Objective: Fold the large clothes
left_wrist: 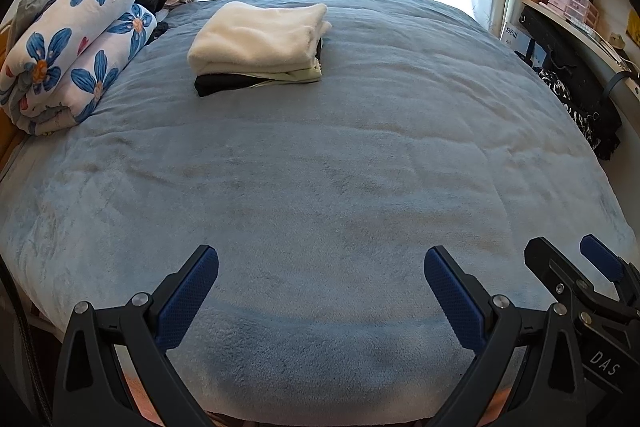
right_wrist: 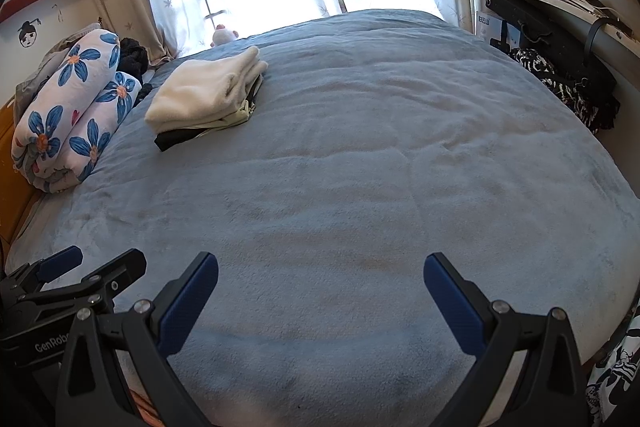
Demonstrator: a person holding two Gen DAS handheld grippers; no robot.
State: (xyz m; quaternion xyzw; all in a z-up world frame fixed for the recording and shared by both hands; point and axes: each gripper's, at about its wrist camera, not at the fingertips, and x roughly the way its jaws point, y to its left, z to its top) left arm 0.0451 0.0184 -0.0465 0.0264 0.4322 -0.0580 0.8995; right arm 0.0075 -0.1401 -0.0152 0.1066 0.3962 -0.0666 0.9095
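Left gripper (left_wrist: 321, 269): black two-finger tool with blue textured pads, jaws spread wide, nothing between them.
Right gripper (right_wrist: 321, 277): same build, jaws equally wide apart, holding nothing.
Folded stack (left_wrist: 258, 47): cream fleece garment on top, a pale green layer and a black one beneath, lying at the far left of the blue plush bedspread (left_wrist: 360, 167), well apart from both tools.
Progress: by my reading, these pieces are already folded and piled; no unfolded garment lies on the spread, so the next one has yet to be fetched, or the work is over.
Pose: both tools hover side by side over the near edge, pointing across the bed toward the window.
Surroundings: rolled white quilt with blue flowers (left_wrist: 72, 43) lies at the left edge, near the stack.
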